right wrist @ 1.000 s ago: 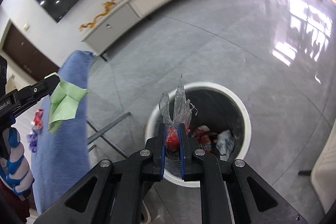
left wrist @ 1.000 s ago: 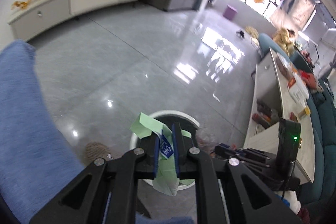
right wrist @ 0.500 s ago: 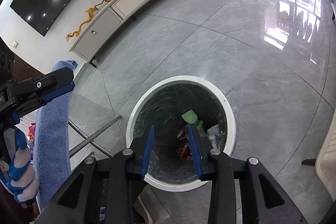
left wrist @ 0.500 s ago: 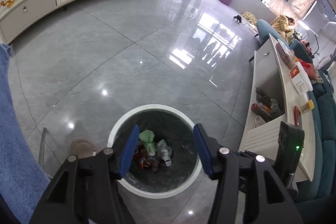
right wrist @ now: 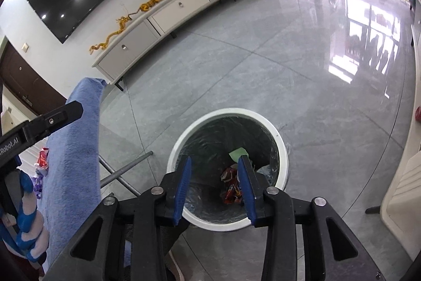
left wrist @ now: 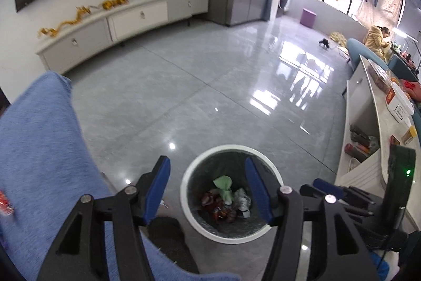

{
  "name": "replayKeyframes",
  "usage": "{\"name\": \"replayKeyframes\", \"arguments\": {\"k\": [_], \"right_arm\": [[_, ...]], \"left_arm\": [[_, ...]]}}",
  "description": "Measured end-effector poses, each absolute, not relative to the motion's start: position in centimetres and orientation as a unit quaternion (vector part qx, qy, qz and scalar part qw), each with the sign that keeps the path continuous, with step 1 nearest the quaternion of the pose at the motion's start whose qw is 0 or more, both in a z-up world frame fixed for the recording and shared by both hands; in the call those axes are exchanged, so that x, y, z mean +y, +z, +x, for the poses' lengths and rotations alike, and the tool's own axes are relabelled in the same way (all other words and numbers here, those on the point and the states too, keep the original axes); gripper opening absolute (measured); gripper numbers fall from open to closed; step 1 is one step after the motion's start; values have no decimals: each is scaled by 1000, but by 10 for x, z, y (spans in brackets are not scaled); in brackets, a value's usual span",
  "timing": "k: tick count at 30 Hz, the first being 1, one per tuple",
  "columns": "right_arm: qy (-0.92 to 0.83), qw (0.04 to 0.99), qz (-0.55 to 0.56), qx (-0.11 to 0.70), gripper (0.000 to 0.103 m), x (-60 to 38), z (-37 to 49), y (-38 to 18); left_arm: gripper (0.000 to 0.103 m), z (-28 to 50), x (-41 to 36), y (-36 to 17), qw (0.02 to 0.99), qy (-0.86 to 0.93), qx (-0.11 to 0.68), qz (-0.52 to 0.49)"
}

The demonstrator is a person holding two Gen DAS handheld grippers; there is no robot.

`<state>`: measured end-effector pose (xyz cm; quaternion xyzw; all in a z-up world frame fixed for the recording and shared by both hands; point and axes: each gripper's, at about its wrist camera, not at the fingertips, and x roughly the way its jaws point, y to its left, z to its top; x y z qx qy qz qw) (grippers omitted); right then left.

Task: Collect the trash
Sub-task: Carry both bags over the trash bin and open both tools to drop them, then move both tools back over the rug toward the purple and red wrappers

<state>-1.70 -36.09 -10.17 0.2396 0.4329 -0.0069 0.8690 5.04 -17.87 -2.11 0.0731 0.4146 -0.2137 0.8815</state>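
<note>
Trash (left wrist: pixel 226 198) is sitting down in the bin (left wrist: pixel 184 191), green paper (right wrist: pixel 238 153) on top. I've got both grippers, left (left wrist: pixel 208 188) and right (right wrist: pixel 214 183), above it, jaws spread wide, holding nothing.

Both grippers, left (left wrist: pixel 208 187) and right (right wrist: pixel 213 182), are black plastic with silver screws and blue-padded fingers (left wrist: pixel 157 188); a blue-and-white glove (right wrist: pixel 25 217) shows.

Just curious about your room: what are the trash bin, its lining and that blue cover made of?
Trash bin: probably plastic, smooth white rim. Lining: thin dark plastic bag, wrinkled and glossy. Blue cover: woven fabric, matte, fuzzy, draped in soft folds.
</note>
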Motion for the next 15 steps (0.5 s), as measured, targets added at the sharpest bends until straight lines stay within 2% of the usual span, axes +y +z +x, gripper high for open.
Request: {"name": "replayKeyframes", "arguments": {"k": [15], "right_arm": [[14, 912, 170, 372, 43, -312, -56, -6]], "left_arm": [[59, -20, -88, 58, 934, -171, 310, 40]]}}
